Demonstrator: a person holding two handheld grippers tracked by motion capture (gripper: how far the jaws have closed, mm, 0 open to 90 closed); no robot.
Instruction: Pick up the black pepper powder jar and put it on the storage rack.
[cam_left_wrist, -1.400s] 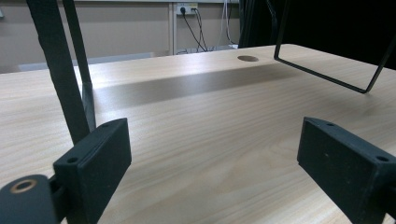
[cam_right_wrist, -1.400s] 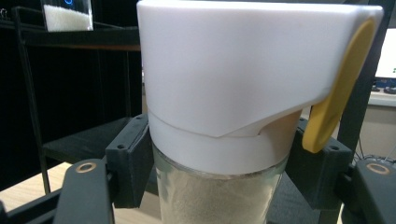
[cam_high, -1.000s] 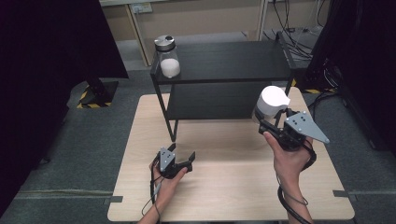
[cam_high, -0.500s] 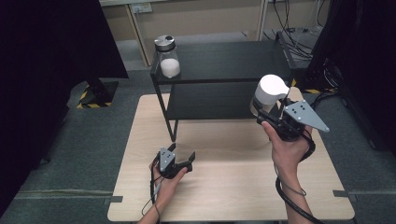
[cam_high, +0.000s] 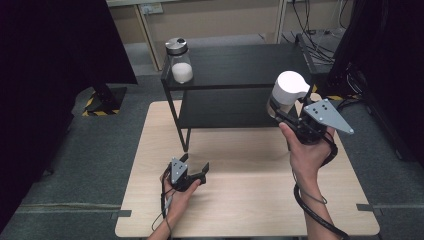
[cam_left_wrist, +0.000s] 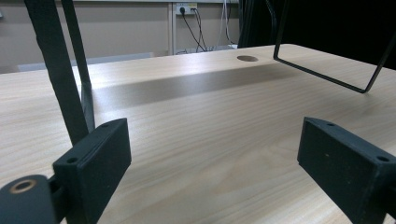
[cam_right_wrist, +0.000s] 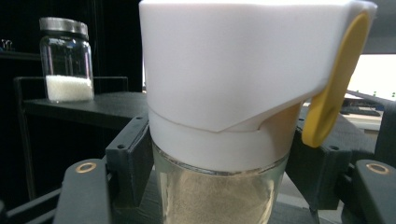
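My right gripper (cam_high: 282, 111) is shut on a glass jar with a white cap (cam_high: 289, 90), held upright in the air by the right end of the black shelf (cam_high: 240, 60). Up close the white-capped jar (cam_right_wrist: 219, 116) holds brownish powder and has a yellow tab on its cap; the right gripper (cam_right_wrist: 219, 168) clamps the glass from both sides. A second glass jar with a metal lid (cam_high: 179, 61) and white grains stands on the shelf's top left corner, the same jar (cam_right_wrist: 66, 60) showing at the left. My left gripper (cam_high: 197, 167) rests open on the wooden table (cam_high: 240, 200), the left gripper (cam_left_wrist: 210, 154) with nothing between its jaws.
The black shelf's thin metal legs (cam_left_wrist: 60, 70) stand on the table just ahead of the left gripper. A round cable hole (cam_left_wrist: 247, 58) is in the tabletop farther off. Cables and dark equipment (cam_high: 350, 55) lie on the floor at the right.
My right hand has lifted the white-capped jar higher, toward the shelf's top level. The left gripper has stayed where it was.
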